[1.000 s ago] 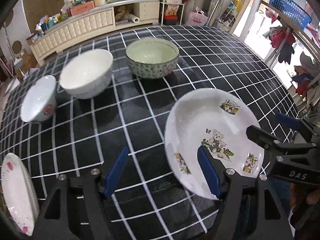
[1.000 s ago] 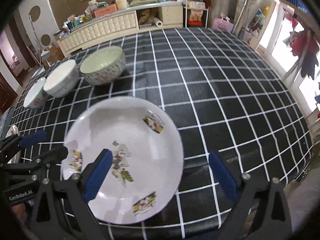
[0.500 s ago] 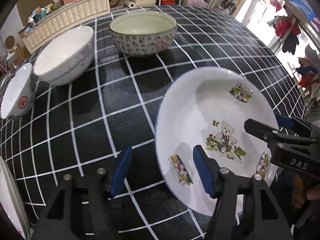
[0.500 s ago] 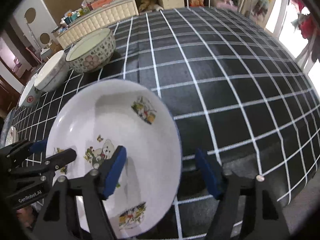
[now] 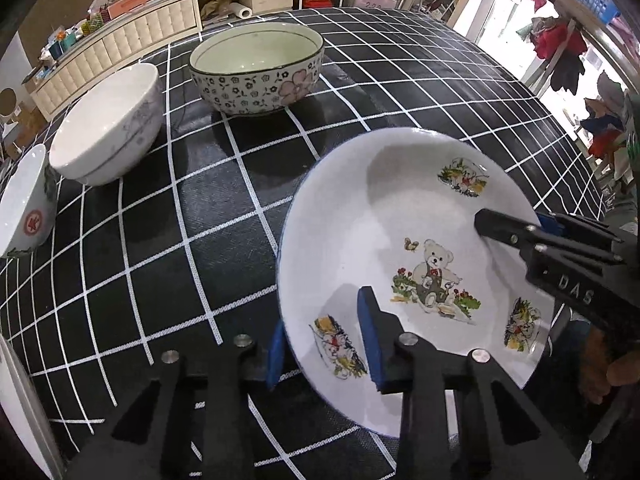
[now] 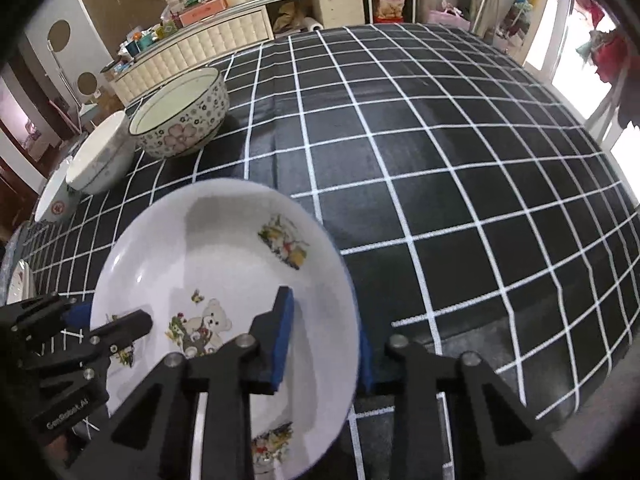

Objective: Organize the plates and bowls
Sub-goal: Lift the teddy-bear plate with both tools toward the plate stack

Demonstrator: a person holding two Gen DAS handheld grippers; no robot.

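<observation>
A white teddy-bear plate (image 5: 404,220) (image 6: 208,248) sits at the near edge of the black checked table. My left gripper (image 5: 322,344) is shut on its left rim, one blue pad inside and one outside. My right gripper (image 6: 324,344) is shut on its right rim the same way. A floral bowl (image 5: 256,72) (image 6: 184,116), a plain white bowl (image 5: 108,124) (image 6: 100,160) and a small white bowl with a red mark (image 5: 26,204) (image 6: 56,200) stand in a row behind.
Another white plate (image 6: 18,280) lies at the table's far left edge. A long cream sideboard (image 5: 120,48) with clutter stands beyond the table. Clothes hang at the right (image 5: 560,52). The table's near edge runs just under the plate.
Both grippers moved in on the teddy-bear plate and closed on its opposite rims; they were open a second ago. The bowls have not moved.
</observation>
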